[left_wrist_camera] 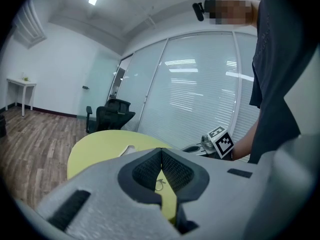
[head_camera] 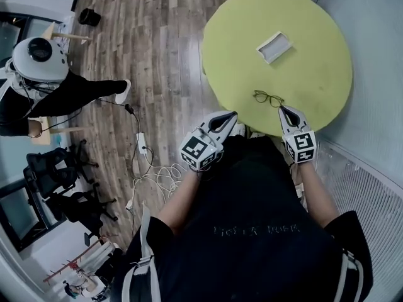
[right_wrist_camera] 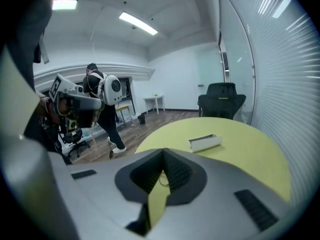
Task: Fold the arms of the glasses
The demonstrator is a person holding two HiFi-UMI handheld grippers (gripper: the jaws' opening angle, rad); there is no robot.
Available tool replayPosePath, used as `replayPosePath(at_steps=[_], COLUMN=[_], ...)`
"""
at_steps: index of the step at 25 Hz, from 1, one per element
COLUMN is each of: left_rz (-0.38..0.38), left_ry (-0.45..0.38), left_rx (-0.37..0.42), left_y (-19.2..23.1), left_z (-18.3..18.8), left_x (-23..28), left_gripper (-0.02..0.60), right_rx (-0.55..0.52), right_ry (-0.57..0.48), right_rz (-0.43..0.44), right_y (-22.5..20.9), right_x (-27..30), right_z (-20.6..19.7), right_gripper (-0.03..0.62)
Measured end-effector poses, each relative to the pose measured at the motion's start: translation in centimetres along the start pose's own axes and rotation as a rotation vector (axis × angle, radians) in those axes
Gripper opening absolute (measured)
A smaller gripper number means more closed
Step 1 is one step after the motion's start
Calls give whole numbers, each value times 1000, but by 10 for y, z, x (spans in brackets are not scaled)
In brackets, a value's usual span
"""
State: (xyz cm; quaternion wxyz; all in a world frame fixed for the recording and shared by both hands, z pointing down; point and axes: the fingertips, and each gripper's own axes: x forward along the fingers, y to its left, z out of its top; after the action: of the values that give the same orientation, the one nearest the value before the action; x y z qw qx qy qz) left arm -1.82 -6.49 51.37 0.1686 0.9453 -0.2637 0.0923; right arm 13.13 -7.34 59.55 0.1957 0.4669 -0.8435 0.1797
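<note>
Two grippers are out in front of me at the near edge of the round yellow-green desk (head_camera: 318, 74), and neither has hold of anything. On my left gripper (head_camera: 227, 116) the fingers (left_wrist_camera: 142, 171) meet at their tips, leaving only a narrow slot lower down between the dark pads. My right gripper (head_camera: 286, 110) is the same: its fingers (right_wrist_camera: 182, 171) are closed tip to tip with nothing between them. The glasses (head_camera: 268, 98) lie on the desk just beyond the two grippers, nearer the right one and touching neither. In each gripper view they show only as a thin dark frame seen through the slot under the closed tips, too small to tell how the arms stand. Farther back on the desk, well apart from the glasses, sits a small white open box (head_camera: 275, 47). My left gripper hangs over the wooden floor (head_camera: 164, 49) just off the desk's rim.
</note>
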Motion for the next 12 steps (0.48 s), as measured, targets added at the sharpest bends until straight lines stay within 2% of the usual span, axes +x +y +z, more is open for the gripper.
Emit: replayPosePath(at_steps=[4, 8, 12], left_rz=[-18, -17, -34], left_ry=[-27, -82, -108], left_rx=[9, -4, 33], left_y=[-2, -2, -9], left_z=[11, 32, 46], left_x=[1, 2, 6], left_gripper=[18, 18, 18], right_rx=[45, 39, 21], right_ry=[-85, -150, -195], right_rz=[13, 18, 34], right_y=[12, 22, 33], right_x=[-14, -27, -45], right_z=[32, 59, 78], right_gripper=[29, 29, 29])
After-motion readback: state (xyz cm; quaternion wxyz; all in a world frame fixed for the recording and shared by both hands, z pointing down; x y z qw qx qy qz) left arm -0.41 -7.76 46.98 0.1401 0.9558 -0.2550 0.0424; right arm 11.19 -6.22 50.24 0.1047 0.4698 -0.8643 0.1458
